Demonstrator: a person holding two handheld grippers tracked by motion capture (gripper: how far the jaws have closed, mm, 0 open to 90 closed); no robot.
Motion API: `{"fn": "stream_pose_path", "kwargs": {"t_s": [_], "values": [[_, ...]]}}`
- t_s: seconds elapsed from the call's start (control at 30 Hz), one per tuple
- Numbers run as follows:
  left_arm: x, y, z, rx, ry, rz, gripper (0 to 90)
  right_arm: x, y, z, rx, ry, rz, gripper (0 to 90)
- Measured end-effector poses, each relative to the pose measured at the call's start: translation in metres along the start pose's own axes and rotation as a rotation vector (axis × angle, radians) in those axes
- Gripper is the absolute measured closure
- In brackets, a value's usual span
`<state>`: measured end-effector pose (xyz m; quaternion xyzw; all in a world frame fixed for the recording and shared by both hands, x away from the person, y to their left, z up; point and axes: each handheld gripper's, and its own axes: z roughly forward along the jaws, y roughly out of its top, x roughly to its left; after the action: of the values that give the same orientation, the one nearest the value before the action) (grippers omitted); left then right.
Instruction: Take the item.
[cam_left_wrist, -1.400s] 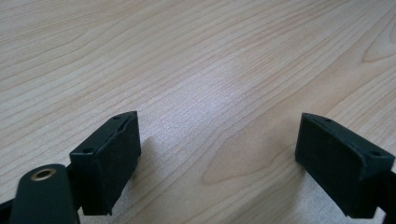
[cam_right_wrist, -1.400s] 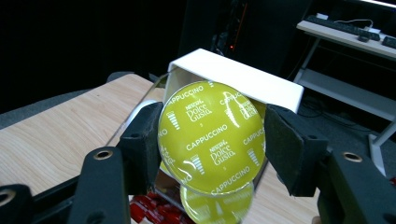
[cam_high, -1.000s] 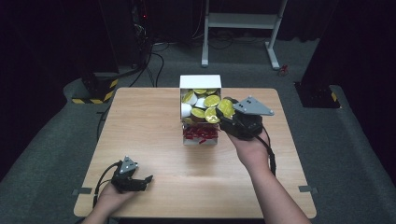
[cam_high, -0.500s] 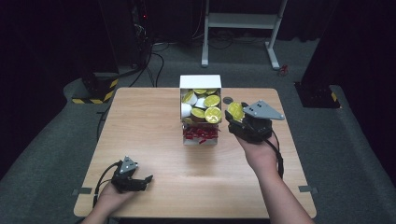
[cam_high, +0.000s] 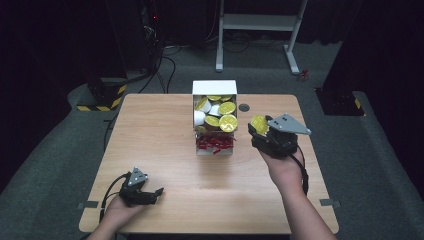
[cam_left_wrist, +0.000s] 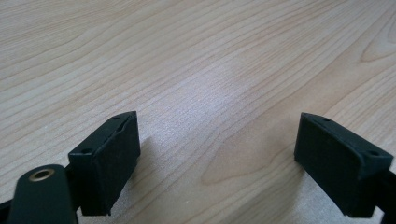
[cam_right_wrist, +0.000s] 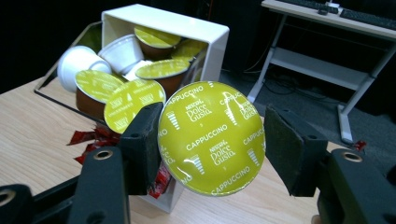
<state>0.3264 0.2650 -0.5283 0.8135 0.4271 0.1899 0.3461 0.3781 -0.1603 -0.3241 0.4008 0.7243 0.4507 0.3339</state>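
High view: right claw (cam_high: 261, 128) grips a yellow-lidded capsule (cam_high: 259, 123) above the table (cam_high: 160, 130), just right of the white box (cam_high: 215, 88) of capsules. Left claw (cam_high: 152, 194) rests near the table's front-left corner, jaws wide apart, nothing between them.

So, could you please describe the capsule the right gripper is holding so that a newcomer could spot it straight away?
Start at the white box of coffee capsules on the far middle of the wooden table, then look just to its right, where the right gripper is raised. Between its jaws is a capsule with a yellow-green foil lid printed "Cappuccino". Unlike the others, it is outside the box and off the table.
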Motion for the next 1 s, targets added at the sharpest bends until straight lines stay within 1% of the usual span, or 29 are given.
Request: {"fn": "stream_pose_path", "kwargs": {"t_s": [0.07,0.17,0.33,0.5,0.67,0.77,0.83,0.87,0.9,1.0], "values": [[0.000,0.000,0.000,0.000,0.000,0.000,14.6,-0.002,-0.004,0.000,0.000,-0.003,0.015,40.5],[0.000,0.000,0.000,-0.001,-0.003,-0.007,14.6,-0.005,-0.008,0.000,0.005,-0.009,0.021,40.5],[0.000,0.000,0.000,-0.001,-0.004,-0.007,14.6,-0.009,-0.014,0.003,0.023,-0.024,0.013,40.5],[0.000,0.000,0.000,0.000,-0.005,-0.006,14.6,-0.014,-0.021,0.007,0.038,-0.032,0.024,40.5],[0.000,0.000,0.000,-0.001,-0.004,-0.006,14.7,-0.017,-0.030,0.014,0.062,-0.044,0.025,40.5],[0.000,0.000,0.000,-0.001,-0.003,-0.006,14.7,-0.020,-0.036,0.019,0.073,-0.047,0.033,40.5],[0.000,0.000,0.000,-0.001,-0.003,-0.006,14.7,-0.023,-0.042,0.024,0.090,-0.055,0.041,40.6],[0.000,0.000,0.000,-0.001,-0.003,-0.006,14.7,-0.023,-0.042,0.024,0.090,-0.055,0.041,40.6],[0.000,0.000,0.000,-0.001,-0.003,-0.006,14.7,-0.026,-0.047,0.027,0.103,-0.060,0.046,40.5],[0.000,0.000,0.000,-0.001,-0.003,-0.006,14.7,-0.029,-0.051,0.031,0.113,-0.069,0.052,40.5]]}}
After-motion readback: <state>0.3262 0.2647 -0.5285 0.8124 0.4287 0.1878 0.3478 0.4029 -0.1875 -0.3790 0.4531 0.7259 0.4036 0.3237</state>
